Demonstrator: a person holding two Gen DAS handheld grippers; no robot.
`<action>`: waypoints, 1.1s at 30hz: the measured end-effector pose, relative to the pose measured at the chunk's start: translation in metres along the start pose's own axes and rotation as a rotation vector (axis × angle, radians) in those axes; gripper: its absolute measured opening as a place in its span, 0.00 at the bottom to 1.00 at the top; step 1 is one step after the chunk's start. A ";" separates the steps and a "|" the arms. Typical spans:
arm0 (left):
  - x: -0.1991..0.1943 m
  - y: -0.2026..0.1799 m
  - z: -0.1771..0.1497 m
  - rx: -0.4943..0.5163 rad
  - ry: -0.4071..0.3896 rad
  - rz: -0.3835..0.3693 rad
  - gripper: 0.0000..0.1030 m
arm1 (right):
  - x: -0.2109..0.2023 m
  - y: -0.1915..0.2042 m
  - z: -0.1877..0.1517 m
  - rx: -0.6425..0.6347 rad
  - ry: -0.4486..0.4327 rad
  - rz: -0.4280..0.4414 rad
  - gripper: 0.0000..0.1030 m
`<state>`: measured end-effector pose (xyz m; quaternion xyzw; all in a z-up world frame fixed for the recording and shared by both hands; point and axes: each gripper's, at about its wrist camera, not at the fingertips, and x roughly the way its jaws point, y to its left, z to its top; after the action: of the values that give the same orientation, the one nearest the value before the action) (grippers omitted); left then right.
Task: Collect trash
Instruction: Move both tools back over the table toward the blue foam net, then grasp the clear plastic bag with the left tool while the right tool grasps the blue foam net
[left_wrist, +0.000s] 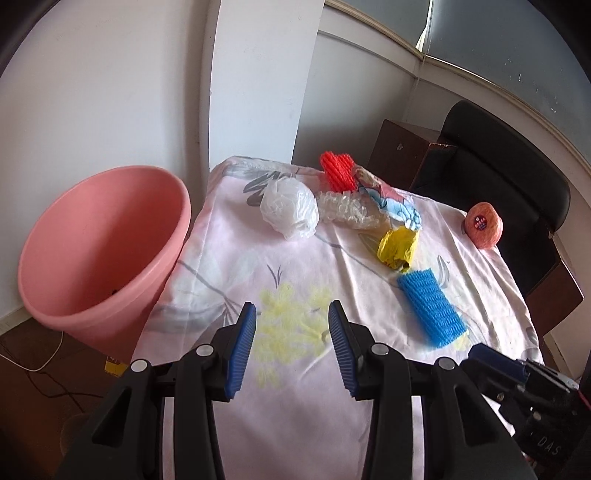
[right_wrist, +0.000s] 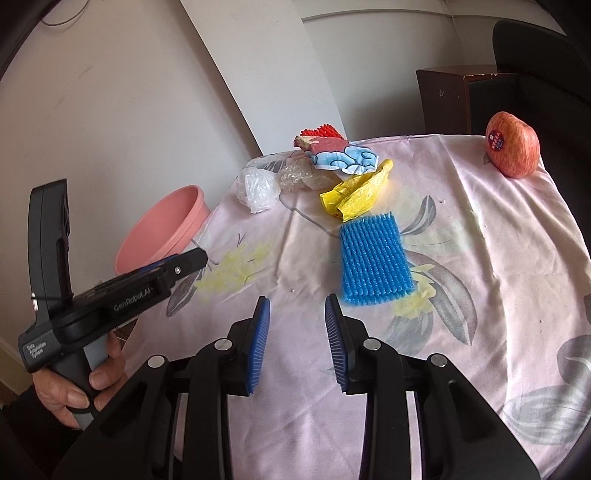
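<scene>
The left gripper (left_wrist: 292, 310) and right gripper (right_wrist: 297, 304) are both open and hold nothing. The trash, like the blue net (right_wrist: 373, 264) and yellow wrapper (right_wrist: 354, 195), lies on the table (right_wrist: 498, 258). The pink bucket (left_wrist: 107, 251) stands beside it.

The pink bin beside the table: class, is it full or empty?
Nearly empty: the pink bin shows bare inner walls, with one small dark speck low inside. All the trash lies on the table.
</scene>
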<state>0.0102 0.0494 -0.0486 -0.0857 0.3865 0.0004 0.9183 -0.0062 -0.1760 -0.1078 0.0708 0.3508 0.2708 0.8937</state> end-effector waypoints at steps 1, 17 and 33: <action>0.001 -0.001 0.007 0.004 -0.010 -0.001 0.40 | 0.001 -0.002 0.002 -0.003 -0.003 -0.011 0.31; 0.081 0.000 0.066 -0.104 0.042 0.002 0.42 | 0.020 -0.058 0.051 0.099 -0.001 -0.053 0.48; 0.061 0.007 0.052 -0.105 0.003 -0.014 0.10 | 0.041 -0.063 0.046 0.067 0.055 -0.091 0.51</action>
<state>0.0892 0.0602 -0.0571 -0.1362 0.3869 0.0143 0.9119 0.0767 -0.2039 -0.1171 0.0771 0.3867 0.2198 0.8923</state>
